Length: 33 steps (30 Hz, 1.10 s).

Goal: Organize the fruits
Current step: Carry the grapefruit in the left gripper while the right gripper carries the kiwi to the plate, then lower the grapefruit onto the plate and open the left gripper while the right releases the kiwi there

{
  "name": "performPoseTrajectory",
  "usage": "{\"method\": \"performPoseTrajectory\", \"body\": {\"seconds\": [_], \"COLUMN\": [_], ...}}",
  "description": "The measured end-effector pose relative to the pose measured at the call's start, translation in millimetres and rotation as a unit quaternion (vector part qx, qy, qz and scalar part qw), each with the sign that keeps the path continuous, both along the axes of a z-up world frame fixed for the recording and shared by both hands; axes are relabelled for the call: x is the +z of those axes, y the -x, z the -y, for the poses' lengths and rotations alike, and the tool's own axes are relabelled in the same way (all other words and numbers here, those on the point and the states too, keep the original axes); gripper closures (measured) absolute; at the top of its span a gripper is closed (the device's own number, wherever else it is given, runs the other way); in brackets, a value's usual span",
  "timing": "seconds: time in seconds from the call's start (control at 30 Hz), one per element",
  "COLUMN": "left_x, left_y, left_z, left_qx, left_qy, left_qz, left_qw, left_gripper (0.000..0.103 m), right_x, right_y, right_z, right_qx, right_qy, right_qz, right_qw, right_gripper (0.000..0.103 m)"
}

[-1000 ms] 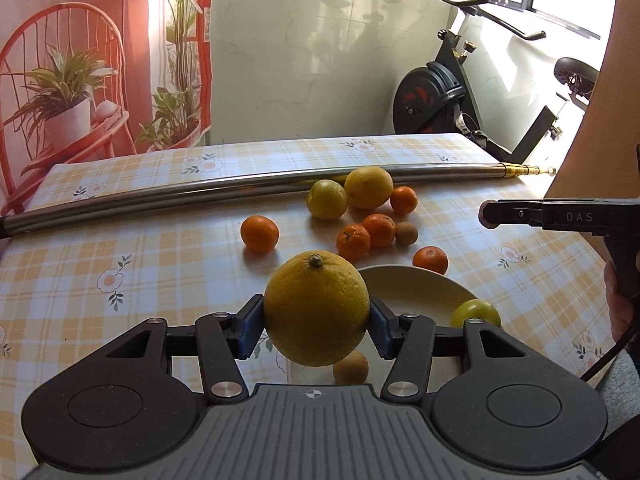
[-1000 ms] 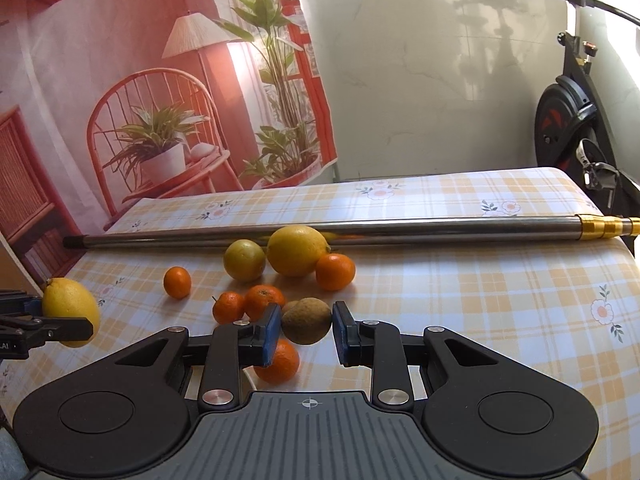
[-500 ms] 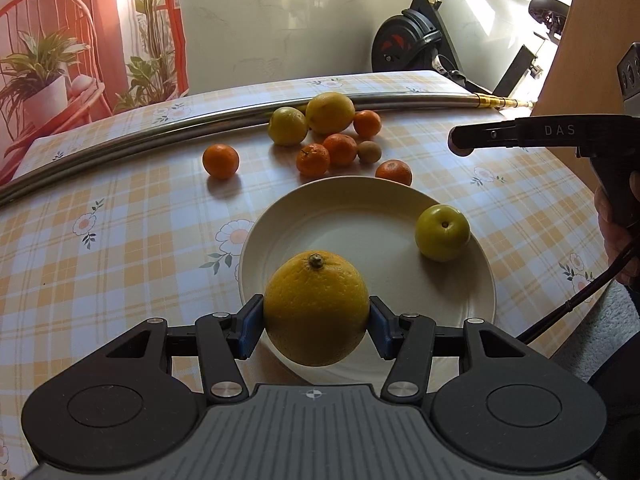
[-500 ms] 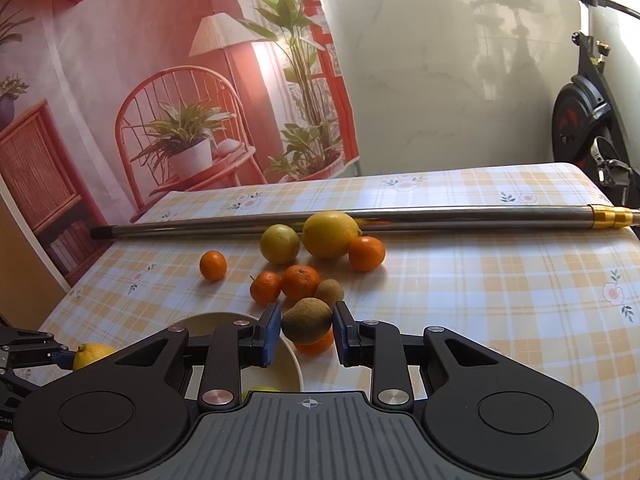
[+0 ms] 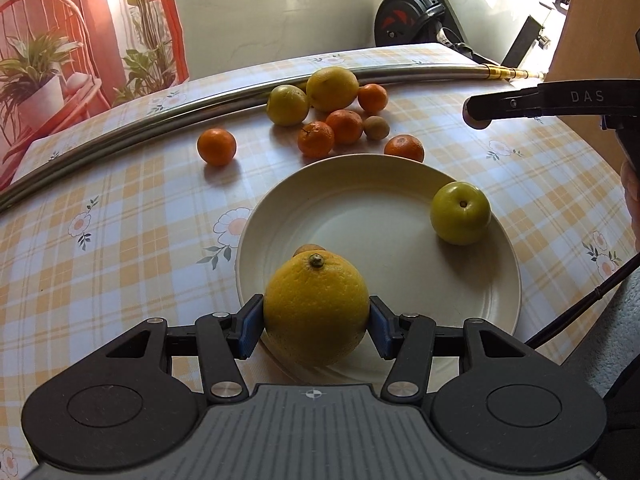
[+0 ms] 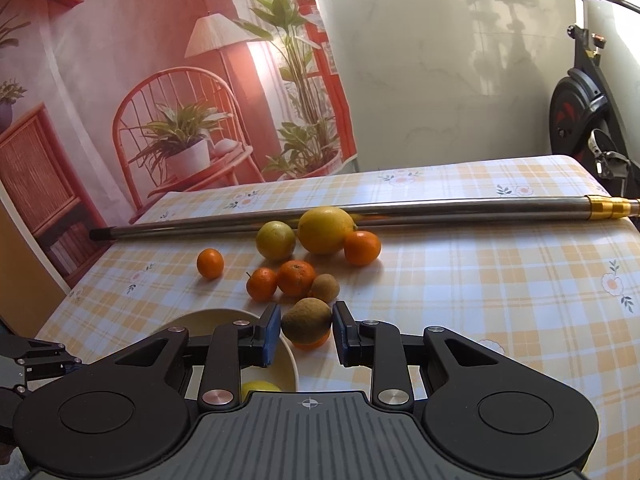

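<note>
Left gripper [image 5: 316, 322] is clamped on a big yellow lemon [image 5: 316, 312] over the cream round plate [image 5: 400, 280], maybe touching it; right gripper [image 6: 306, 330] grips a small brown kiwi [image 6: 307, 319].

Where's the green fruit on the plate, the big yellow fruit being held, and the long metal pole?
green fruit [image 5: 460, 213], left wrist view, middle of its skin
big yellow fruit [image 5: 316, 308], left wrist view, front face
metal pole [image 6: 460, 209], right wrist view, silver shaft

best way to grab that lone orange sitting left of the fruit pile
Grip the lone orange across its widest middle, coming down from above with the fingers on its left and right sides. It is round, so any lower or higher bite would likely slip. It sits apart from the pile, with bare tablecloth on both sides for the fingers.
</note>
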<state>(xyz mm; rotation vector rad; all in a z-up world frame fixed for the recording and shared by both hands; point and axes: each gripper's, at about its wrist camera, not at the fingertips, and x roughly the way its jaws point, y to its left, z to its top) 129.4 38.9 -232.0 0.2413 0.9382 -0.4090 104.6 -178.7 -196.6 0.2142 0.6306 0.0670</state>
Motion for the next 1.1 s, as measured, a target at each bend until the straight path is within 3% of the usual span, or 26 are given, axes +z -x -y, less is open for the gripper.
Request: {"method": "performPoseTrajectory", "body": {"seconds": [0.27, 0.5, 0.83, 1.1], "left_x": [0, 2, 18, 12], "left_y": [-12, -25, -21, -28], "left_z": [4, 3, -4, 2], "left_qx": [0.010, 0.024, 0.041, 0.040], "left_qy": [-0.015, 0.004, 0.019, 0.022], "left_qz": [0.018, 0.010, 0.041, 0.068], "left_qw": [0.9997, 0.9996, 0.9981, 0.9967], "left_gripper": [0.045, 0.045, 0.047, 0.047], "right_x": [-2, -4, -5, -8], "right_y": [1, 1, 0, 0], "right_z": [-1, -2, 0, -3], "right_qx": [-0.002, -0.002, 0.000, 0.010], "right_qy": [-0.004, -0.007, -0.012, -0.012], "right_qz": [0.000, -0.002, -0.005, -0.010], "right_qw": [1.000, 1.000, 1.000, 1.000], "right_gripper": [0.077, 0.077, 0.077, 0.077]}}
